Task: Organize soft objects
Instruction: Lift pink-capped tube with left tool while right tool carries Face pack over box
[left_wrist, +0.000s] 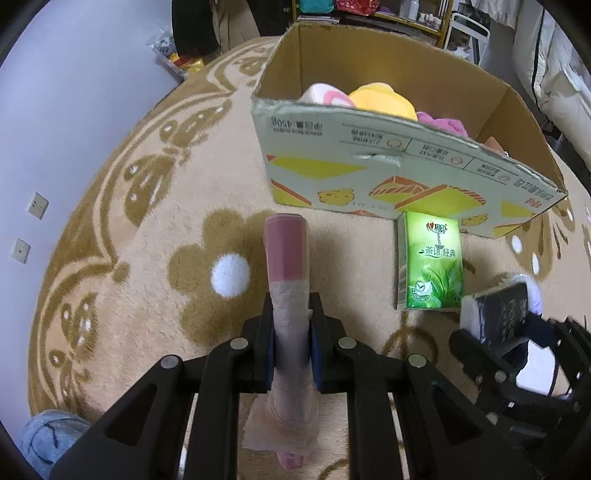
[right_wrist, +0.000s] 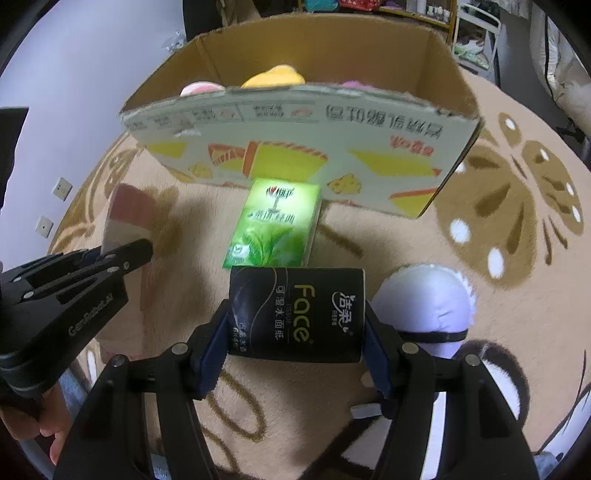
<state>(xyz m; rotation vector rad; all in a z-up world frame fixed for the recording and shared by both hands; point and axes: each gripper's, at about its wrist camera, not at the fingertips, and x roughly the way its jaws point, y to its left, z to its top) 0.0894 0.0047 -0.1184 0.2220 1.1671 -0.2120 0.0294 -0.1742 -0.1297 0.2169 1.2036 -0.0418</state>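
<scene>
My left gripper (left_wrist: 291, 325) is shut on a thin pink-and-beige tissue pack (left_wrist: 286, 258), held edge-on above the rug; it also shows in the right wrist view (right_wrist: 127, 216). My right gripper (right_wrist: 295, 332) is shut on a black "Face" tissue pack (right_wrist: 295, 314), seen at the right of the left wrist view (left_wrist: 495, 317). A green tissue pack (right_wrist: 273, 225) lies on the rug against the cardboard box (right_wrist: 332, 155); it also shows in the left wrist view (left_wrist: 430, 266). The box (left_wrist: 369, 162) holds pink and yellow plush toys (left_wrist: 380, 99).
A white plush ball (right_wrist: 424, 306) lies on the rug right of my right gripper. The beige rug (left_wrist: 166, 229) has brown flower patterns. A wall with sockets (left_wrist: 37, 205) stands at the left. Shelves and furniture stand behind the box.
</scene>
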